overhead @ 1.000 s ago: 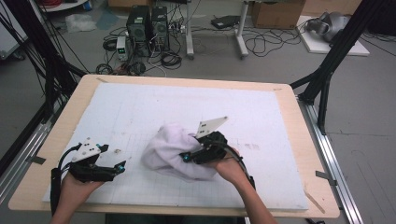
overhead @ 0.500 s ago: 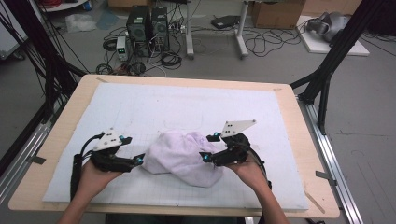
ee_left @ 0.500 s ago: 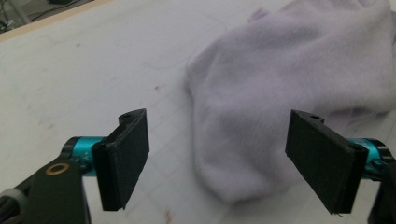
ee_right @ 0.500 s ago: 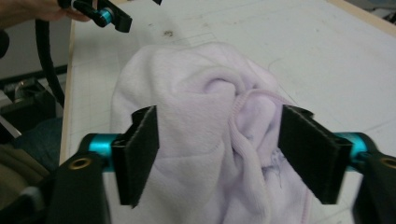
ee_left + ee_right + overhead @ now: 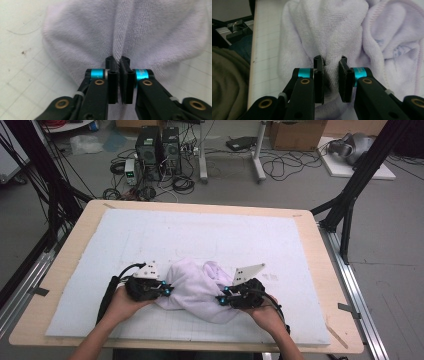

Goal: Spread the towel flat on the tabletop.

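One towel (image 5: 197, 287), two hand-held grippers (image 5: 167, 290) (image 5: 220, 299).

No text, label, brand, number or sign can be read anywhere here. The crumpled pale lilac terry towel (image 5: 200, 287) carries a faint bluish mark on one fold (too blurred to tell whether it is lettering or pattern), and the white foam mat (image 5: 210, 235) on the table bears only a faint printed grid without figures. The black computer towers (image 5: 157, 145) on the far floor show no legible badge.
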Tool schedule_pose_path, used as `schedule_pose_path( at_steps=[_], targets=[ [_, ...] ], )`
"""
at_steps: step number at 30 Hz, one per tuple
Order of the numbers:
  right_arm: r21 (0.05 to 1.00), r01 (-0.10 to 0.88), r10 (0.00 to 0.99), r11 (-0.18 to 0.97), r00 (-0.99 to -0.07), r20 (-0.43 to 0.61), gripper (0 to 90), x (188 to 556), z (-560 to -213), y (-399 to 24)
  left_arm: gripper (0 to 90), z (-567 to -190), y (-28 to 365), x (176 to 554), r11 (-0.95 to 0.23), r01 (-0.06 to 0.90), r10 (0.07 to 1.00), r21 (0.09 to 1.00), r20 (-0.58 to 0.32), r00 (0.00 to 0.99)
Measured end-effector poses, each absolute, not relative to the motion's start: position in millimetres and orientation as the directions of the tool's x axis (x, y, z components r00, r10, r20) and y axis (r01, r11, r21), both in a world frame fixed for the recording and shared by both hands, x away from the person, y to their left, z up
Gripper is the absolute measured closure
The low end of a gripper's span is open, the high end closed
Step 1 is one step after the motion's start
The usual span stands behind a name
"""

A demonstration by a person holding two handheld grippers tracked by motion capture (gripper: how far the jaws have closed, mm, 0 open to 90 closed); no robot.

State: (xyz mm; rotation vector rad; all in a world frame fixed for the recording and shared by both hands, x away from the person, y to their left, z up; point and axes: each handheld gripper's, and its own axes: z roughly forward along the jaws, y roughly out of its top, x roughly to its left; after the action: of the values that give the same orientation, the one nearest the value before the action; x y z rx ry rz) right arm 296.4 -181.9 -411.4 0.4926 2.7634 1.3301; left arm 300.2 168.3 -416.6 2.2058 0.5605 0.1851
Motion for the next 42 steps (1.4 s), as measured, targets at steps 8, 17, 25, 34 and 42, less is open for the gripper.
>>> schedule_pose_path(
  at_steps=[8,17,25,34,42],
  targets=[
    [0.755,0.286,0.257,0.59,-0.953,0.16,65.4,266.0,-416.1,-187.6,84.3,-415.0,186.7,264.0,-0.58,0.308,0.417,0.754,-0.05,0.907],
    [0.823,0.244,0.361,0.512,-0.931,0.052,48.1,290.9,-360.0,-195.9,47.2,-387.9,179.8,285.8,-0.513,0.309,0.474,0.801,-0.036,0.88],
    [0.771,0.321,0.439,0.55,-0.896,0.06,36.5,349.0,-381.9,-169.9,31.8,-385.5,134.1,336.1,-0.515,0.364,0.496,0.776,-0.076,0.865],
    [0.692,0.342,0.382,0.636,-0.919,0.103,82.5,355.3,-396.3,-175.8,82.4,-391.2,136.1,339.7,-0.553,0.361,0.446,0.751,-0.099,0.89],
    [0.798,0.265,0.468,0.542,-0.883,-0.024,83.2,335.0,-344.5,-213.9,82.3,-349.4,187.8,310.6,-0.48,0.302,0.558,0.824,0.021,0.83]
  ],
)
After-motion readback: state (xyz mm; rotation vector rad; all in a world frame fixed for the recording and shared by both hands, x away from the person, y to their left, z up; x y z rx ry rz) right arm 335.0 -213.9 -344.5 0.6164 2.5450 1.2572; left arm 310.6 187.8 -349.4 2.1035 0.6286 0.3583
